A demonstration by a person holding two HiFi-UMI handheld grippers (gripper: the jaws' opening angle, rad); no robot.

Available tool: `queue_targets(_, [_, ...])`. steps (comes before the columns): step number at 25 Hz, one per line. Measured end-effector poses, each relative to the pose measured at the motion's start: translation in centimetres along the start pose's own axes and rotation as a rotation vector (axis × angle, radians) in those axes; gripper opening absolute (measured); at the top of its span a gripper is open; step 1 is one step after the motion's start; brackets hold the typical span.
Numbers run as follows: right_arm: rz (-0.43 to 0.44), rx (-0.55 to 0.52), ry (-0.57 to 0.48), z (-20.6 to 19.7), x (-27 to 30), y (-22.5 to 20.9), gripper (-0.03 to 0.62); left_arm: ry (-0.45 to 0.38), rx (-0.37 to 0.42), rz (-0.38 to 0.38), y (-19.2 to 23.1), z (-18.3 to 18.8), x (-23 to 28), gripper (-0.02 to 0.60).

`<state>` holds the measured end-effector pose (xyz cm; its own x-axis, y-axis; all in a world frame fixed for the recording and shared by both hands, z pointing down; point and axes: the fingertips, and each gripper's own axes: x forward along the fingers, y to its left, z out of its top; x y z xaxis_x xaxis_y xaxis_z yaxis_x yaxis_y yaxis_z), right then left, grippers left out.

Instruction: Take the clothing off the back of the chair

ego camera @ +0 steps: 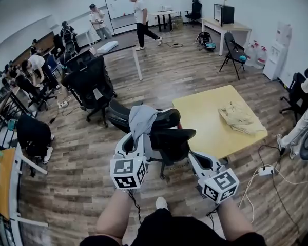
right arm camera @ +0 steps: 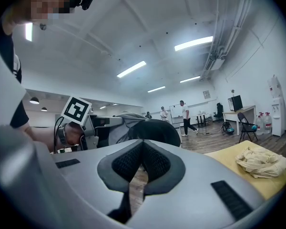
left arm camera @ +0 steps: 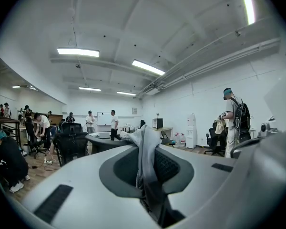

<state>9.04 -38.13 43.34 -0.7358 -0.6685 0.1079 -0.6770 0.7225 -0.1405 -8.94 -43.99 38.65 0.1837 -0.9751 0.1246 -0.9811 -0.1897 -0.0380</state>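
Head view, left to right. A cluster of black mesh office chairs (ego camera: 91,83) stands on the wood-plank floor (ego camera: 79,155) at the left, well apart from the person holding the grippers. The left gripper (ego camera: 135,142), white-bodied with a cube of square markers at its rear, is held about level at the back of a black office chair (ego camera: 170,137). Its jaws are nearly together and clamped on a grey fabric garment (ego camera: 142,118). In the left gripper view a fold of this cloth runs down between the two dark pads and fills the narrow gap. The garment is draped over the top of the chair's backrest, with its upper part lying across the top of the backrest and its lower part hanging into the left gripper's jaws. The right gripper (right arm camera: 142,149), of the same build, is held just beside the chair on its right. Its pads meet at the tips and nothing lies between them: only floor shows through the slit below. To the right of the chair stands a square yellow table (ego camera: 203,119), touching or just beside the chair. A crumpled beige cloth (ego camera: 239,118) lies on the right part of the table top. Farther back at the right are a black folding chair (ego camera: 235,53) and a white water dispenser (ego camera: 275,55).
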Motion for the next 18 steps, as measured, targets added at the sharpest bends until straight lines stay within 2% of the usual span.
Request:
queue_targets(8, [0.046,-0.027,-0.013,0.6,-3.6,3.4,0.012,-0.022,0.001,0.049,-1.2,0.8,-6.8,0.063])
queue_targets(18, [0.131,-0.016,0.006,-0.9,-6.8,8.1,0.012,-0.010,-0.023,0.119,-2.1,-0.5,-15.9,0.055])
